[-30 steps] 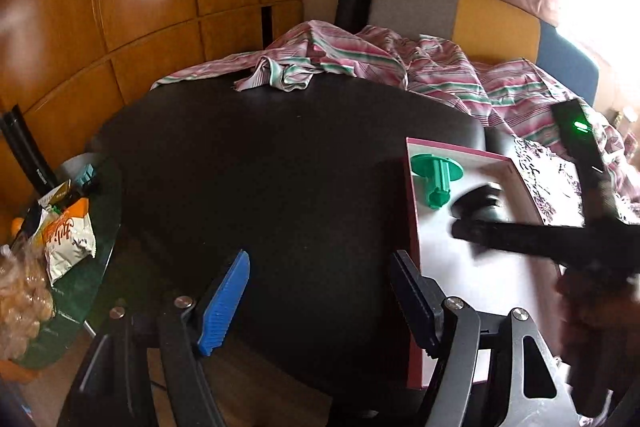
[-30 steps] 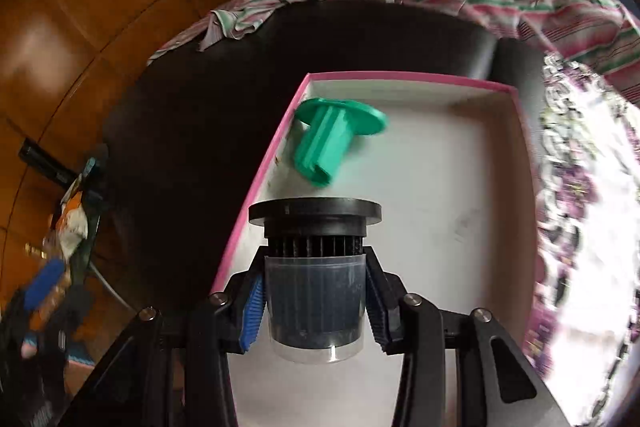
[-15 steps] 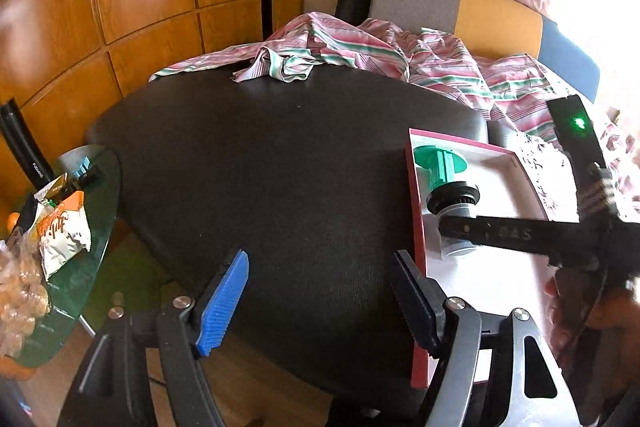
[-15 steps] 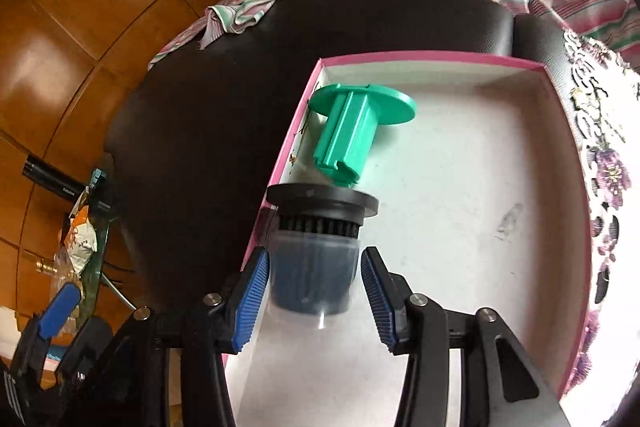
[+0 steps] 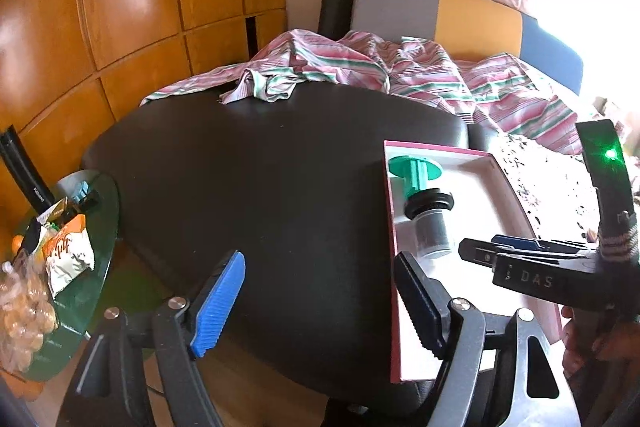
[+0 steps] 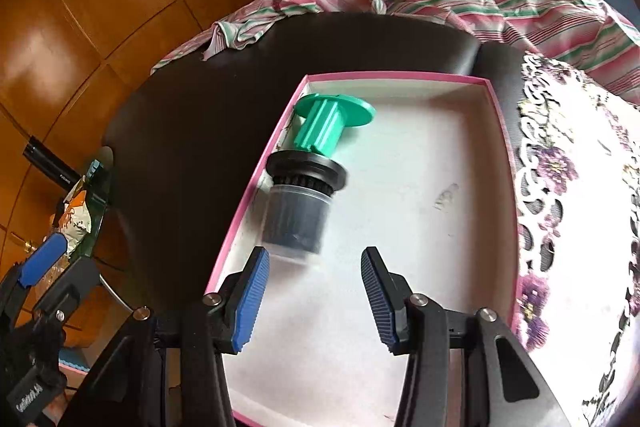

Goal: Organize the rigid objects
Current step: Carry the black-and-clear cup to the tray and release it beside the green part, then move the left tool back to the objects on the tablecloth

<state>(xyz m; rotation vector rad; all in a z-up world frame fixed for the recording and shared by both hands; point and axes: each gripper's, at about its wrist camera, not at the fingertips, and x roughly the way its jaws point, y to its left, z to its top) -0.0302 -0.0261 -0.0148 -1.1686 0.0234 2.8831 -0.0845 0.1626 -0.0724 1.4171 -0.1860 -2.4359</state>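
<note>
As counted: two parts [image 6: 304, 199] in one box [image 6: 496, 115].

On the side of my right gripper [image 5: 476, 253], seen from my left wrist, I read white letters "DAS". A black tube [image 5: 24, 173] leaning by the wooden wall carries small white print, too small for me to read. The orange-and-white snack bag [image 5: 68, 251] bears script lettering I cannot make out.
</note>
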